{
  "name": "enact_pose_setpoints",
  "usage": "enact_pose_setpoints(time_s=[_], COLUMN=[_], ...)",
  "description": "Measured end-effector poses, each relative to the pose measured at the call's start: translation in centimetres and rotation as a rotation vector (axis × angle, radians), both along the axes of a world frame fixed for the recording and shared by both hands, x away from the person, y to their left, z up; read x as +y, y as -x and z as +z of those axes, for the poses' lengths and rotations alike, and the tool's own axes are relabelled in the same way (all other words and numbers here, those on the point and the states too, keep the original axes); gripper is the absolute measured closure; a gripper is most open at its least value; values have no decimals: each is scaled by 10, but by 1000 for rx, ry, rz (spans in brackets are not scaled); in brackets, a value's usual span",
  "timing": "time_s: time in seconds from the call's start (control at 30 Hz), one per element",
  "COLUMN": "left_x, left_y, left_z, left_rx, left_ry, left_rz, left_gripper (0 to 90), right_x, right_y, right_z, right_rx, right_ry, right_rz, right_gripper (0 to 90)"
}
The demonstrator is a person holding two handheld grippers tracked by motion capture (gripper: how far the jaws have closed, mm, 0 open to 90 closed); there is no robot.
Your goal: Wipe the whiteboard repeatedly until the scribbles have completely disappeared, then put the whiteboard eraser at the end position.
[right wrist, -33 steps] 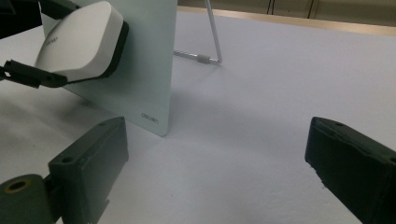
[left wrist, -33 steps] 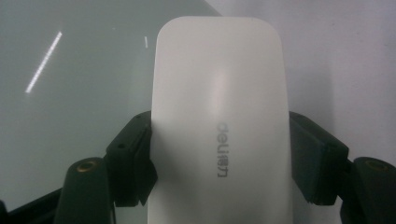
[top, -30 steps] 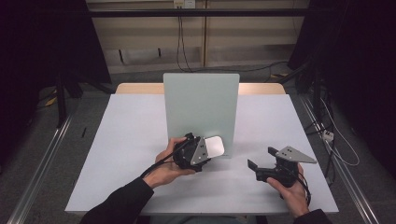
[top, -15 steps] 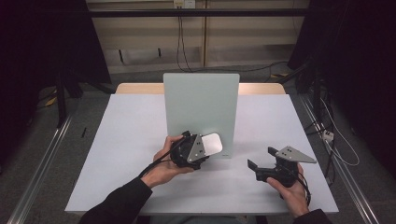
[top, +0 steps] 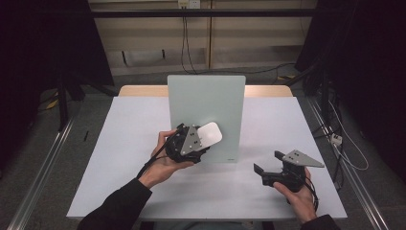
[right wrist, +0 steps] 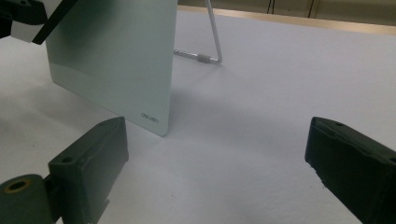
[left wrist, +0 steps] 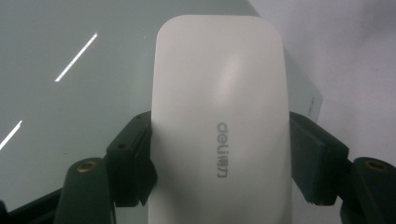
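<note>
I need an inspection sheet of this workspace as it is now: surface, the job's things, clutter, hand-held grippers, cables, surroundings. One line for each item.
Surface: white table top, bare around the things.
Job's things: pale green board stands upright on a wire stand; white Deli eraser held in front of it, contact with the board not clear.
Clutter: nothing seen.
Hand-held grippers: left hand-held gripper shut on the eraser's sides; right hand-held gripper open, holding nothing, low over the table right of the board.
Cables: a black cable trails from the left hand-held gripper.
Surroundings: dark room, wall cables behind the table, metal rails on the floor.
</note>
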State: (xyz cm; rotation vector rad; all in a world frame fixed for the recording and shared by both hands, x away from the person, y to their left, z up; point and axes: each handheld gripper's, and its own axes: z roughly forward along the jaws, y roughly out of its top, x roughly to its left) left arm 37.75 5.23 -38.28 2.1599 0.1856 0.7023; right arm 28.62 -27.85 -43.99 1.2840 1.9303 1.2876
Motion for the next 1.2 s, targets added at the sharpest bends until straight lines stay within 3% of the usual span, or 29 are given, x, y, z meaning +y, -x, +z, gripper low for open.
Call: enact_pose_setpoints(time_s=[0.77,0.97,1.2], left_x=[13,16,21], left_y=[3,4,6], left_z=[8,11,13], left_rx=[77,135,176], left_ry=[62,79,92], left_rz=[-4,-12,-22], left_gripper=[312,312,312], right_x=[1,1,2], right_y=[-2,-2,-2], right_z=[0,0,0], right_rx=[5,3,0], right_ry=[-5,-2,-3], right_rz=[-4,0,6], right_gripper=[59,59,59])
